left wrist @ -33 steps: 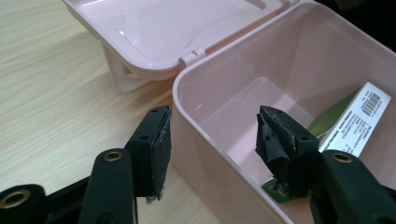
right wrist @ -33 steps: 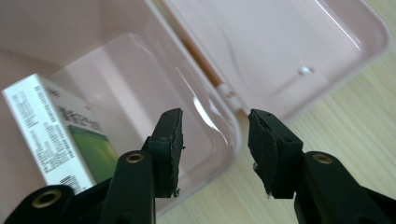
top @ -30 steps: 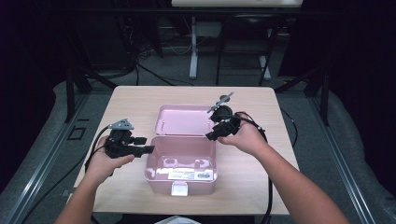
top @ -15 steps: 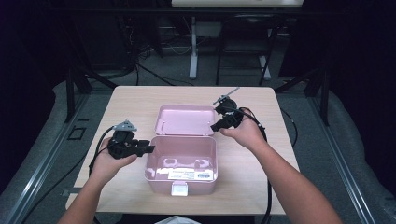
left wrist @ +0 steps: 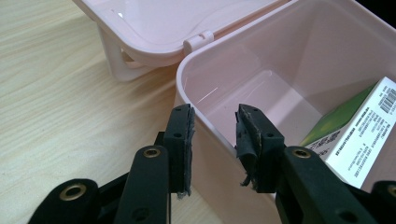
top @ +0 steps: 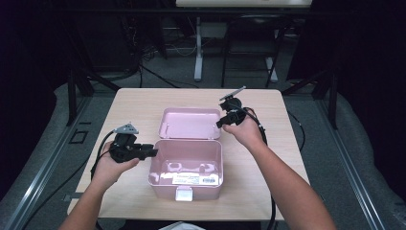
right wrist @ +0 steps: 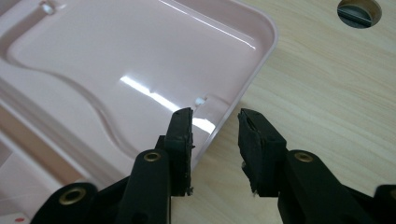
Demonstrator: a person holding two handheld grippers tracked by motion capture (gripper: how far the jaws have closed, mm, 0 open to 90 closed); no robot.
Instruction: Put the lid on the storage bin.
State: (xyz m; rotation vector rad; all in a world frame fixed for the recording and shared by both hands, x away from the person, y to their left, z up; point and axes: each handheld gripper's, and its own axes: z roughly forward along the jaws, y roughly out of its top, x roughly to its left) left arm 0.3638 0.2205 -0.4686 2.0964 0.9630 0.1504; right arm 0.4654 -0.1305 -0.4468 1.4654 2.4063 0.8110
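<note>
The pink box (top: 186, 163) sits open at frame centre on the bench (top: 139, 103), lid (top: 189, 123) laid back. The left gripper (left wrist: 214, 133) straddles the box's left wall, fingers half open, just closing. The right gripper (right wrist: 215, 135) straddles the lid's corner rim, half open, closing, not gripping.

The box (top: 186, 163) is pale pink all over, and its open lid (top: 190, 123) is the same glossy pink with white glints. A label (left wrist: 359, 135) inside is white with a black barcode and a green band. The worktop (top: 139, 103) is light wood with fine grain. Both grippers, left (left wrist: 215, 126) and right (right wrist: 215, 128), have black jaws with brass-coloured rivets.
</note>
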